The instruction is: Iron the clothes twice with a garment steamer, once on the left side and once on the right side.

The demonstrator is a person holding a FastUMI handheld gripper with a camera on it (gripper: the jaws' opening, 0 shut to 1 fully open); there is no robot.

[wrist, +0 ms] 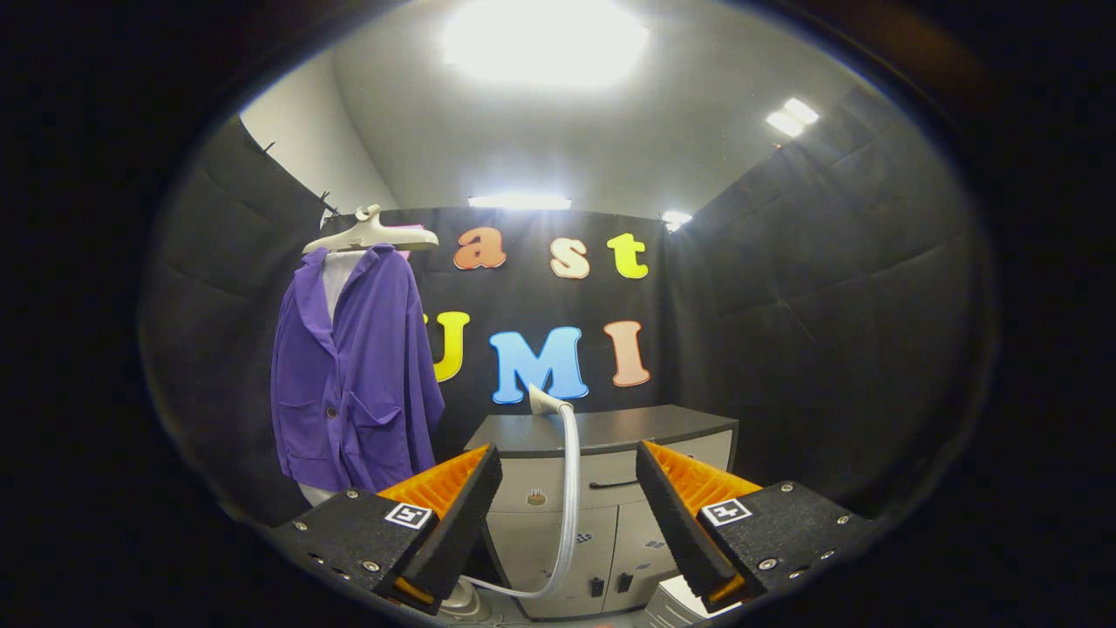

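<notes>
A purple jacket (353, 375) hangs from a pale hanger (370, 235) against the booth wall, left of a grey bench (602, 432). The steamer head (547, 401) rests at the bench's front edge, hose (568, 506) drooping. The tool (567, 501) gapes open, empty, well short of both.

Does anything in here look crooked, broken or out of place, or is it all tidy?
Nothing looks damaged or spilled. The purple jacket hangs from a white hanger that tilts slightly, so it sits a little askew. The steamer head rests on the cabinet top, its hose looping down. The gripper is open, holding nothing.
</notes>
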